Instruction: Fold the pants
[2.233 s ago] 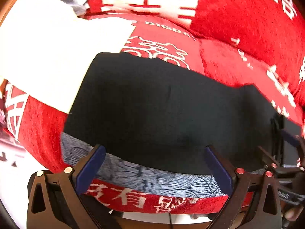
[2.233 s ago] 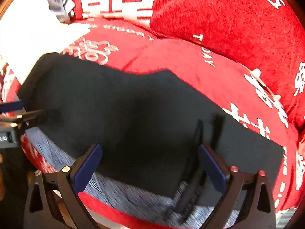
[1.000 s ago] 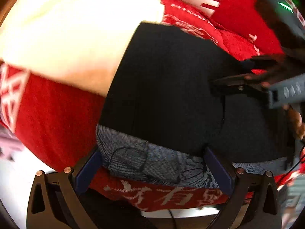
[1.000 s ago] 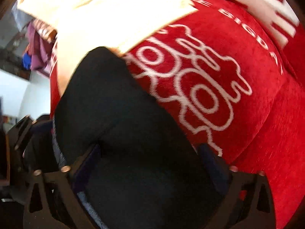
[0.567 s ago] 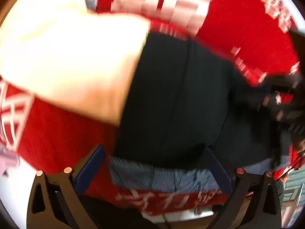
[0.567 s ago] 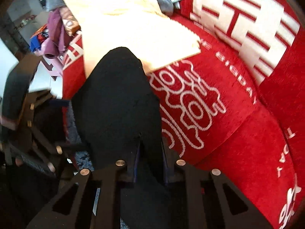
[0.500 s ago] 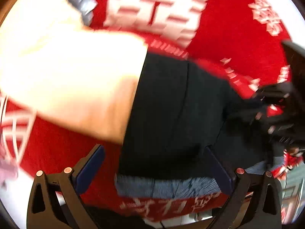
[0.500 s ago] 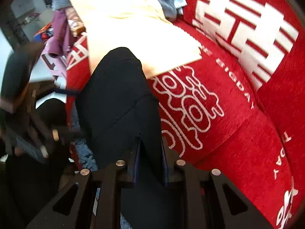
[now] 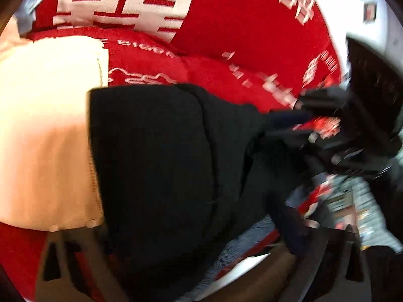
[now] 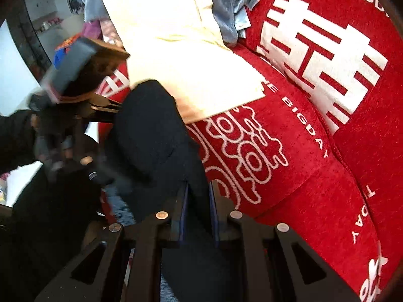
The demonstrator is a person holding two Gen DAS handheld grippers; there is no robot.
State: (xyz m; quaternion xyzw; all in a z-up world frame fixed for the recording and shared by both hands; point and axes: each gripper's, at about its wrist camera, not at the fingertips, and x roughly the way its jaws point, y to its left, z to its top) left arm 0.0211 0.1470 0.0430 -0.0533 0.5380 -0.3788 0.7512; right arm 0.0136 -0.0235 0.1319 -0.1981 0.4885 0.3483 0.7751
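The black pants (image 9: 161, 156) lie folded on a red sofa seat and are lifted at one edge; they also show in the right wrist view (image 10: 153, 136). My right gripper (image 10: 197, 196) is shut on a fold of the pants and holds it up; it shows blurred in the left wrist view (image 9: 297, 125). My left gripper (image 9: 196, 256) is at the near edge of the pants. Black cloth covers its fingers, so its state is hidden. It shows blurred at the left of the right wrist view (image 10: 100, 113).
A cream folded garment (image 9: 45, 130) lies on the sofa left of the pants, also in the right wrist view (image 10: 186, 58). The red sofa cover (image 10: 314, 125) has white lettering. A grey-blue cloth (image 10: 224, 12) lies behind. A blue-grey patterned strip (image 9: 241, 241) runs along the seat front.
My right gripper has closed on a fold of the pants and lifted it toward the left. The left gripper has moved in, and black cloth now covers its fingers.
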